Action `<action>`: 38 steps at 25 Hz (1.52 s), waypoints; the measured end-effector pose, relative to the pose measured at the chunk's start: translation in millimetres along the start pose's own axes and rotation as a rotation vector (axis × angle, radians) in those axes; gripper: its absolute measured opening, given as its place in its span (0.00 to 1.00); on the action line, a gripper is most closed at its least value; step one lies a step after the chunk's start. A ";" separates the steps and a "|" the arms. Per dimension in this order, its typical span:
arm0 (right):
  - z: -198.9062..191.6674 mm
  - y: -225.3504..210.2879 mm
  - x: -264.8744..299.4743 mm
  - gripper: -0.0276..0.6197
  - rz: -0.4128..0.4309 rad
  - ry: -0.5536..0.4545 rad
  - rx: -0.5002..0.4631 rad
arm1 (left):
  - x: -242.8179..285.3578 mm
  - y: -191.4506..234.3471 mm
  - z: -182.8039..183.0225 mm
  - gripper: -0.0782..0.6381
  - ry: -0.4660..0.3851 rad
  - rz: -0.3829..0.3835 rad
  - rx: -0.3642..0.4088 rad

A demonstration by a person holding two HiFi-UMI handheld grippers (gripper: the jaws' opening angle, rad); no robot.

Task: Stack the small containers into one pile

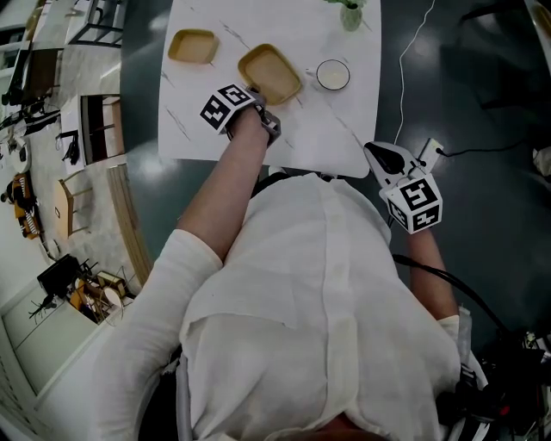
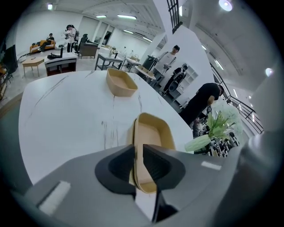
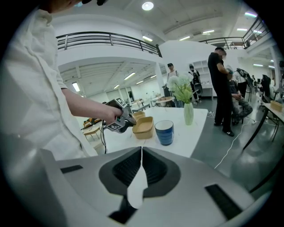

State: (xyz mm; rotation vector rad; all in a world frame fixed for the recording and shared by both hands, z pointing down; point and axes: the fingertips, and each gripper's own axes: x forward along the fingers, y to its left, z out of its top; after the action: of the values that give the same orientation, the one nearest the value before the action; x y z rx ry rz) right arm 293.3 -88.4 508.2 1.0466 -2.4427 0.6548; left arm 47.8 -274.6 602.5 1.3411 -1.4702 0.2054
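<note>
A tan container (image 1: 269, 73) sits mid-table; in the left gripper view (image 2: 153, 137) it shows a doubled rim, as if one sits nested in another. My left gripper (image 1: 261, 102) straddles its near rim, and a thin gap shows beside the wall between the jaws (image 2: 138, 150), so the pads are not pressing. A second tan container (image 1: 193, 46) lies alone at the far left (image 2: 120, 83). My right gripper (image 1: 376, 151) hangs off the table's near right corner, shut and empty (image 3: 141, 155); it looks across at the nested container (image 3: 143, 126).
A blue cup (image 1: 332, 75) stands right of the nested container (image 3: 164, 132). A vase of flowers (image 1: 350, 13) is at the far edge. The white table (image 1: 327, 129) has a cable on the floor to its right. People stand in the background.
</note>
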 end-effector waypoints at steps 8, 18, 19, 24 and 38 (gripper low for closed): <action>6.3 13.0 16.6 0.05 0.029 0.011 -0.029 | -19.4 11.4 10.8 0.20 -0.029 -0.041 0.045; 25.0 36.9 53.2 0.05 0.009 0.023 -0.056 | -53.5 58.5 99.4 0.19 -0.144 -0.118 0.132; 30.2 40.0 58.4 0.05 0.001 0.022 -0.056 | -55.3 65.5 112.5 0.16 -0.152 -0.128 0.134; 56.9 55.6 79.3 0.05 -0.049 0.027 -0.062 | -54.8 99.5 166.6 0.12 -0.165 -0.169 0.114; 86.9 116.3 141.6 0.05 -0.186 0.031 -0.020 | 24.2 118.7 224.8 0.14 -0.013 -0.233 0.029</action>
State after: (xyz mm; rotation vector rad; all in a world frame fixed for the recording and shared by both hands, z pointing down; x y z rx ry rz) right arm 100.5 -145.5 482.3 1.2279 -2.2859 0.5802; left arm -169.0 -409.0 590.3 1.5268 -1.3123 0.0676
